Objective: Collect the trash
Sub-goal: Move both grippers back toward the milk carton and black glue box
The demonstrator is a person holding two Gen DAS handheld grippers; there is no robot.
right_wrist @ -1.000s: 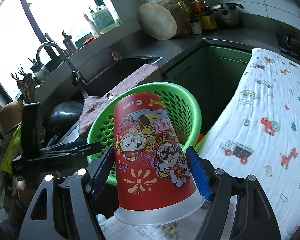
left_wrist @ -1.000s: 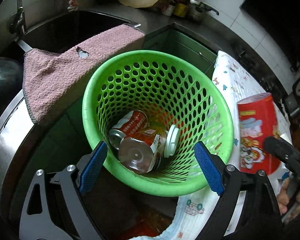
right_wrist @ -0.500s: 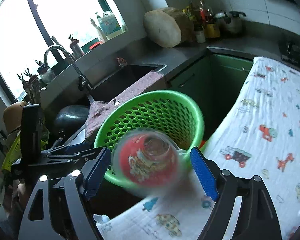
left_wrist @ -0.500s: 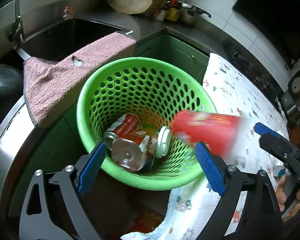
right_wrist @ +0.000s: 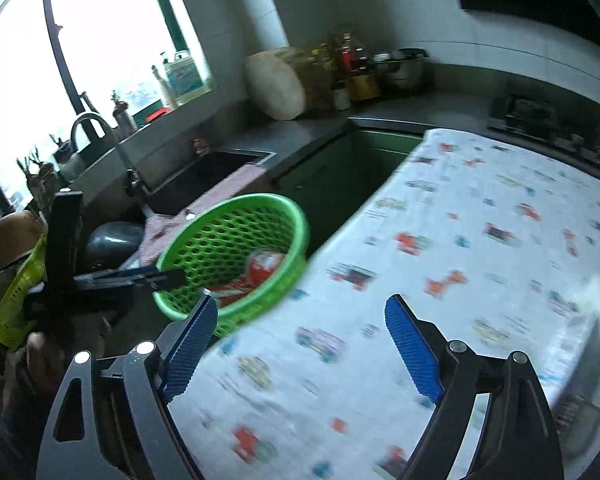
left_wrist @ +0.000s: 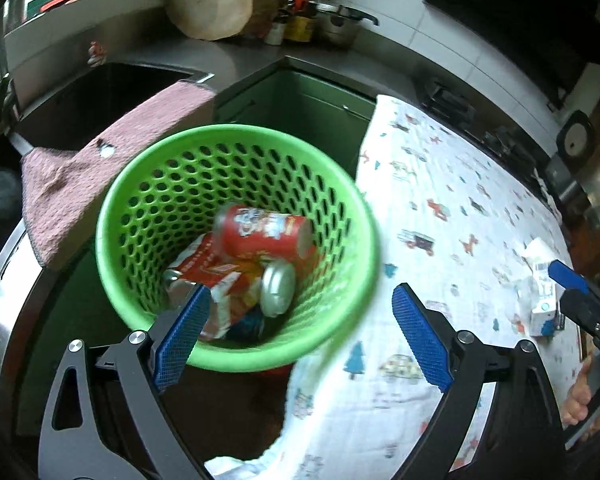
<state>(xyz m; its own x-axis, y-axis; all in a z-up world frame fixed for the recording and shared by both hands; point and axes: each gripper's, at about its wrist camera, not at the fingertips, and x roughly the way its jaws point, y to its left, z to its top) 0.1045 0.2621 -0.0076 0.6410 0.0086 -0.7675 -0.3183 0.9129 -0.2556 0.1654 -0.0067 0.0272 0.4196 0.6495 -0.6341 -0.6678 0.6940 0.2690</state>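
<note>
A green perforated basket [left_wrist: 340, 200] stands beside the cloth-covered table [left_wrist: 452, 208]. In it a red paper cup [left_wrist: 264, 232] lies on its side atop a crushed red can [left_wrist: 208, 276] and a silver-ended can [left_wrist: 278, 288]. My left gripper [left_wrist: 300, 336] is open above the basket's near rim, gripping nothing. Over the table's cloth [right_wrist: 460, 240], my right gripper [right_wrist: 300, 340] has its jaws opening with nothing between them. A white carton [left_wrist: 542, 296] lies on the cloth by the right gripper's blue fingertip [left_wrist: 568, 276]. The basket [right_wrist: 236, 220] and cup [right_wrist: 264, 262] also show in the right wrist view.
A pink towel [left_wrist: 100, 168] hangs over the sink [left_wrist: 92, 108] edge left of the basket. Green cabinets [left_wrist: 300, 108] stand behind it. A round chopping block [left_wrist: 212, 0], bottles and a pot sit on the far counter. A person's hand [left_wrist: 580, 400] holds the right gripper.
The red cup left the right gripper and dropped into the basket. The right gripper opened and swung right over the table. The left gripper drew back and right from the basket.
</note>
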